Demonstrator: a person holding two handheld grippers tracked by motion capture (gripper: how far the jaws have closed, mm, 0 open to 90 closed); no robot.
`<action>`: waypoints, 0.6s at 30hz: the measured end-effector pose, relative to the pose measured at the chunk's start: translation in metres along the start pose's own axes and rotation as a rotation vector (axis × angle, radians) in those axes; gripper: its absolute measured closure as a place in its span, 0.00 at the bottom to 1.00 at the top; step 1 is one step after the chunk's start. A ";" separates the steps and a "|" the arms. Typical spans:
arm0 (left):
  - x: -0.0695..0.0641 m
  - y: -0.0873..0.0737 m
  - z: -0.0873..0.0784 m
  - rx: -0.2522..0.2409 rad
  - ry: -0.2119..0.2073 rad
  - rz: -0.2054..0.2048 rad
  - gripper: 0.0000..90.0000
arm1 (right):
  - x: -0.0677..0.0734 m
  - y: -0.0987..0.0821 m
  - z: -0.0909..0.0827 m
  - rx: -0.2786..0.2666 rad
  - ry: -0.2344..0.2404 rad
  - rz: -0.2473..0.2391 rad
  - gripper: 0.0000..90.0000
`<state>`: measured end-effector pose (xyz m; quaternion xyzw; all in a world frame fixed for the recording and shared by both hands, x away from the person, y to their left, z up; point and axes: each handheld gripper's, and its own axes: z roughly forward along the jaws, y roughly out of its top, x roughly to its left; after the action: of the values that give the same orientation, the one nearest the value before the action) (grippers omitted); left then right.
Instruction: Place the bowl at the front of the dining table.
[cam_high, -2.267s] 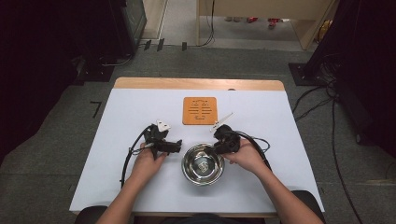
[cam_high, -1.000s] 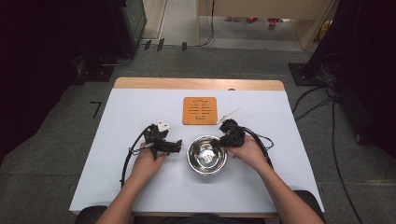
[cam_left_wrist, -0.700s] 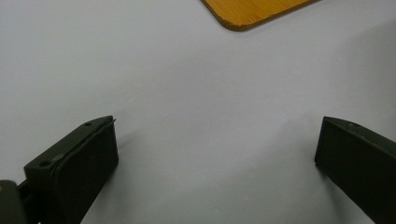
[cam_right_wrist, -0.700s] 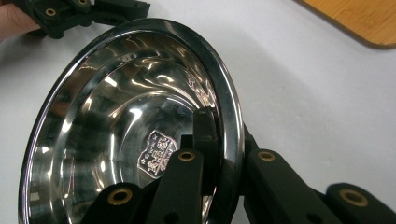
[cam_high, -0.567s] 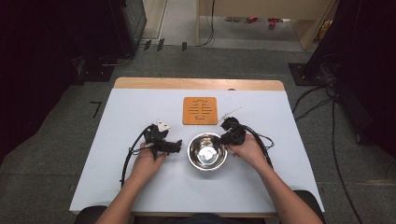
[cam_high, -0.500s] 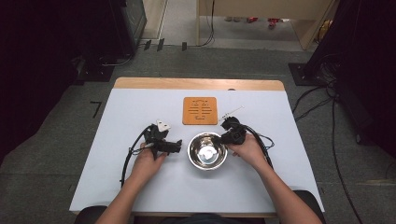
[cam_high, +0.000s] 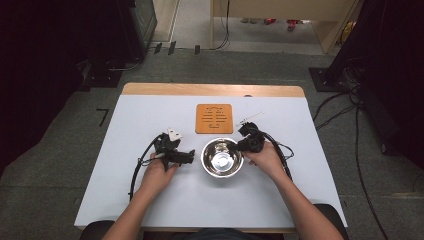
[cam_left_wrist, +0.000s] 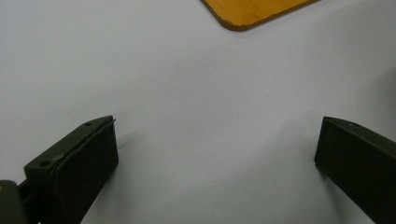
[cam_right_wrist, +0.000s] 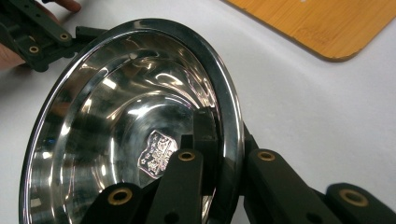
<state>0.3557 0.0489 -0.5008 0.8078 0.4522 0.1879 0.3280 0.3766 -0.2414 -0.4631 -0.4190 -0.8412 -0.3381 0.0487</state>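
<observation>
The right gripper (cam_right_wrist: 224, 163) clamps the rim of a steel bowl (cam_high: 222, 158), 1 jaw inside and 1 outside, just short of the wooden board (cam_high: 214, 118). The left gripper (cam_high: 186, 157), jaws apart, rests beside the bowl.

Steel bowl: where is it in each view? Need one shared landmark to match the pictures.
High view: steel bowl at table centre, just below the bamboo board, right tool clamped on its right rim.
Left gripper view: not in it.
Right gripper view: bowl at left and centre, rim between the jaws.
Shared landmark: bamboo board, in all three views.
</observation>
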 end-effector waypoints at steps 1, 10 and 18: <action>0.000 0.000 0.000 0.000 0.000 0.000 0.00 | -0.001 0.001 -0.001 -0.005 -0.003 0.008 0.97; 0.000 0.000 0.000 0.000 0.000 0.000 0.00 | -0.004 0.005 -0.001 -0.015 -0.007 0.030 0.97; 0.000 0.000 0.000 0.000 0.000 0.000 0.00 | -0.006 0.006 -0.002 -0.020 -0.026 0.043 0.97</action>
<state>0.3556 0.0489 -0.5008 0.8079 0.4522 0.1880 0.3280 0.3841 -0.2444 -0.4606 -0.4419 -0.8291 -0.3400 0.0407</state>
